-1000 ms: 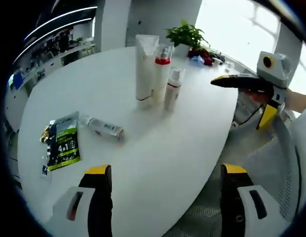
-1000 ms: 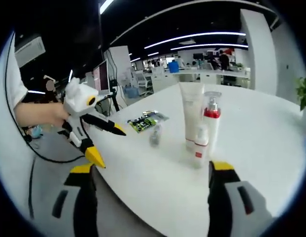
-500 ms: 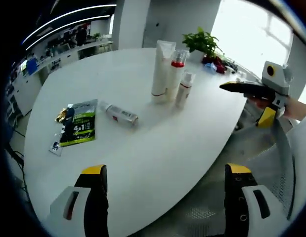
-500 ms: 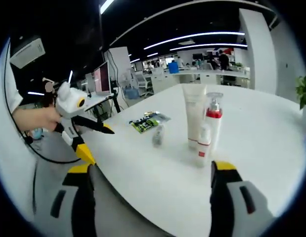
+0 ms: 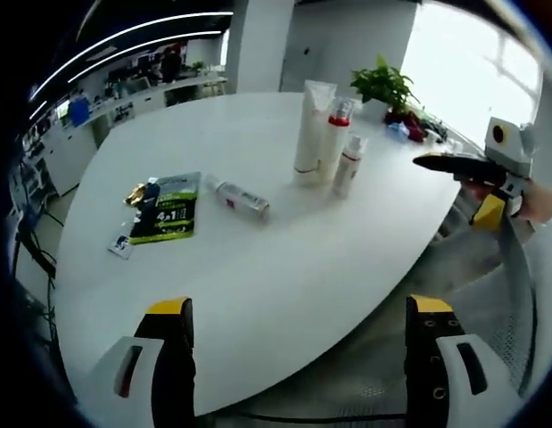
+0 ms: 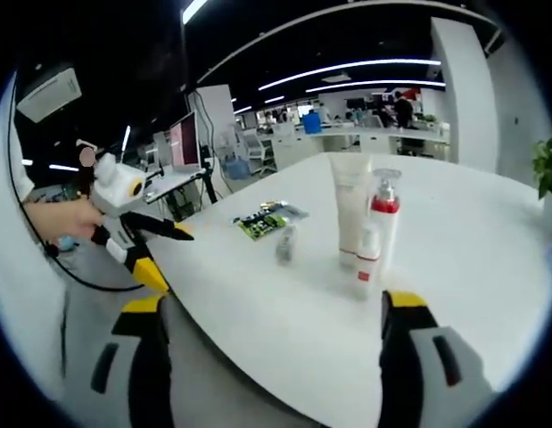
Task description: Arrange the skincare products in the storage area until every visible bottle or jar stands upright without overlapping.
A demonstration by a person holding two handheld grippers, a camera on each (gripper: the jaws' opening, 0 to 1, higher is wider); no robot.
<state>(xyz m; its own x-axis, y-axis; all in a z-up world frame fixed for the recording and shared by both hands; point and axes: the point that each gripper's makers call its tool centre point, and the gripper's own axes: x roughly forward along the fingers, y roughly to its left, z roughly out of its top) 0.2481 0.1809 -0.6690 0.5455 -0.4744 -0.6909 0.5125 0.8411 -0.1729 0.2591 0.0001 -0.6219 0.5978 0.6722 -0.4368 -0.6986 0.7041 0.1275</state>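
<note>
Large rounded white tabletop (image 5: 258, 294), glossy and mostly bare, in an open-plan office: dark ceiling with long strip lights, rows of desks and monitors far behind, a bright window at the far side. Potted green plant (image 5: 385, 86) near the far edge by the window.

Standing upright in a tight cluster toward the far side: tall white tube (image 5: 311, 132), pump bottle with a red collar (image 5: 333, 135) just beside it, and small white bottle with a red band (image 5: 349, 166) in front. Same trio in the right gripper view: tube (image 6: 350, 214), pump bottle (image 6: 383, 223), small bottle (image 6: 366, 252).

Lying flat on its side nearer the middle: small clear bottle (image 5: 240, 198), apart from the cluster. Beside it, a green sachet (image 5: 164, 208), flat, with smaller packets at its edge.

Left claw (image 5: 298, 366) released, jaws wide apart, hovering off the near edge, grasping nothing. Right claw (image 6: 271, 357) likewise spread and empty, off the tabletop's edge; seen from the left view held in a hand at the right side (image 5: 476, 169).
</note>
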